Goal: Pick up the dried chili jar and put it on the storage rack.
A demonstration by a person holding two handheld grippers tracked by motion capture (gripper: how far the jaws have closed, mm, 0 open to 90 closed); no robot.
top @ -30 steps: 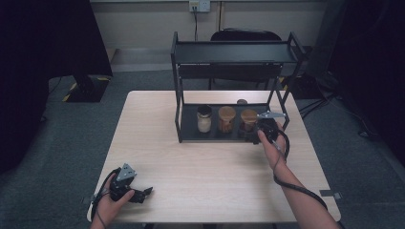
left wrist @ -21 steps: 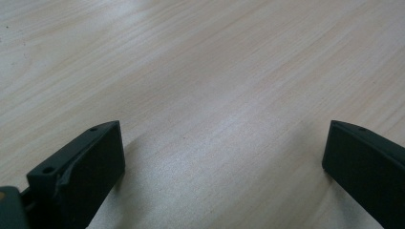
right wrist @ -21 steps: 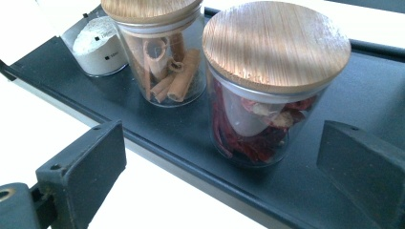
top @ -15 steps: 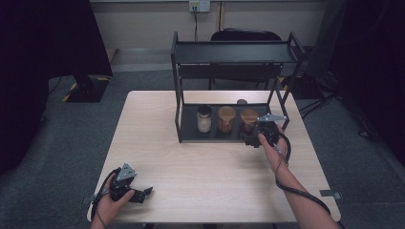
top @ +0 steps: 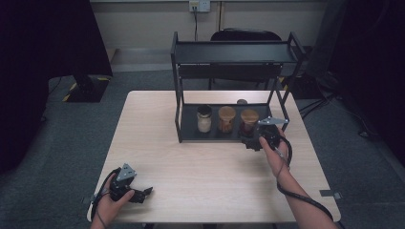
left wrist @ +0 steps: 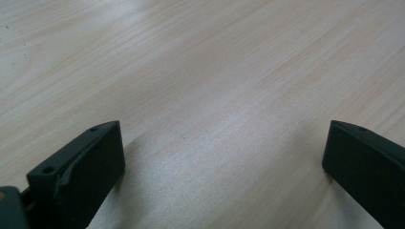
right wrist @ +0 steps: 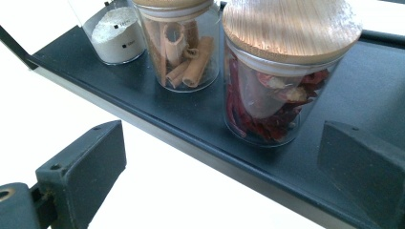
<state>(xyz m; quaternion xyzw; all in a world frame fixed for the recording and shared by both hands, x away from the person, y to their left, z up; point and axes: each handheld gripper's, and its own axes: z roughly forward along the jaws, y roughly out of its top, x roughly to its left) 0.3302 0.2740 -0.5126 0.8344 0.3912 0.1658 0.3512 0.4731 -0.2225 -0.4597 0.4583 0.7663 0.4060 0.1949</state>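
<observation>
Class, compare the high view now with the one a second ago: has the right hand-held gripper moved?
Yes, slightly. The right hand-held gripper has drawn back from the rack toward the person; its jaws are open, facing the chilli jar.

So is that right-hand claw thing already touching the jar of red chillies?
Apart. In the right gripper view the right gripper stands open, its jaws short of the chilli jar, with bare shelf between them.

A light wooden table [top: 157, 143] stands on a grey carpet floor [top: 57, 143]. Behind it is a black chair [top: 246, 36]. The back wall [top: 143, 12] is pale, with a white power socket [top: 199, 5] and a cable hanging down. Dark curtains [top: 43, 43] hang on both sides. The light is soft.
</observation>
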